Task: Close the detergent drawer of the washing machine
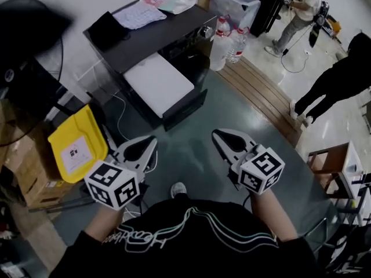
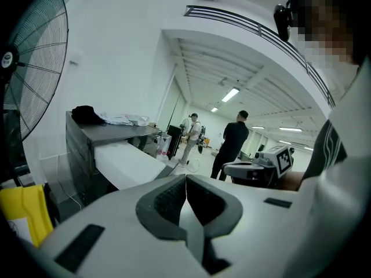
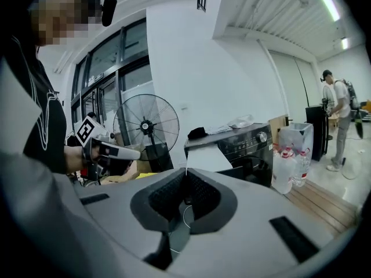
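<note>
On the glossy green floor (image 1: 194, 155) before the dark washing machine (image 1: 174, 51), you hold your left claw (image 1: 153, 139) and right claw (image 1: 215, 133) pressed closed, both empty.

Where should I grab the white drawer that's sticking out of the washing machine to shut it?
Take its front end, the end farthest out. The white drawer sticks flat out of the washing machine, so come straight at that end from the front. A push probably beats a pinch; the left gripper and right gripper are both shut, empty.
</note>
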`<state>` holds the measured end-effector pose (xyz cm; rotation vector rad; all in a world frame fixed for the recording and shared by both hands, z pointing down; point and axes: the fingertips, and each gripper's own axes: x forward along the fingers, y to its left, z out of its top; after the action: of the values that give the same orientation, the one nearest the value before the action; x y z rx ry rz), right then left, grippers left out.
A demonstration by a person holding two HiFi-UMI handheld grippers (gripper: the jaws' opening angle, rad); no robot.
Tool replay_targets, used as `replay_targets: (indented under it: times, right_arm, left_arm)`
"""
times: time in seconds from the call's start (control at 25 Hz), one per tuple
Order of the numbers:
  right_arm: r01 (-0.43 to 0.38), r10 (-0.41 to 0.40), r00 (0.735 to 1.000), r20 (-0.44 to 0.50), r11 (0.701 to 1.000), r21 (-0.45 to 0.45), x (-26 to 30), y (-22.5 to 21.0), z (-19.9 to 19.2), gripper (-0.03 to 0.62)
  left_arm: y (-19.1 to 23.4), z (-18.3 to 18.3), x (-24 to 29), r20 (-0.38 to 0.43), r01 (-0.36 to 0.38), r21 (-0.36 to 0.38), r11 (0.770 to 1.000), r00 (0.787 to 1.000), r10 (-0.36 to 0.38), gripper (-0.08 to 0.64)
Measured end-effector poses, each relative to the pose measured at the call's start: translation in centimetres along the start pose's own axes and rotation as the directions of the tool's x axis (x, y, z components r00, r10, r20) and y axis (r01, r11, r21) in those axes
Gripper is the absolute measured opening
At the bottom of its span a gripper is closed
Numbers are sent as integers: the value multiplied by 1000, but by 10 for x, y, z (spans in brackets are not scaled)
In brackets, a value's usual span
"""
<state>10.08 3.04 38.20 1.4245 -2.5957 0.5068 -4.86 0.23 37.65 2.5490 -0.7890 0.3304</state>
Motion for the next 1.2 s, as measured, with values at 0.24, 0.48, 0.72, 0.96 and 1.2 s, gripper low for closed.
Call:
replay_targets:
  times: [0.24,0.48,0.72,0.96,1.2]
  right_arm:
    - [19,-20,999,-49,1000,-21,38,-34,-20,28]
    - [12,-17,994,-106,999,-49,77,-69,-42,28]
    - [-37,31,984,-177,999,-33,108,-102,-64,29]
    - [-57,43,965,-260,997,-48,143,-137,-103,28]
    - [-40,9,957,-291,994,-98,166,-161,-131,28]
  left_arm:
    - [27,0,18,-15,-39,-4,999,999,39,23]
    - [46,-1,35,-23,-100,-49,994,995,99,24]
    - [57,8,45,-19,-195,-88,977,981,194,23]
    - [80,4,43,-25,-311,-147,939,950,310,23]
    - [99,-17,33,-58,-383,-179,906,924,379,23]
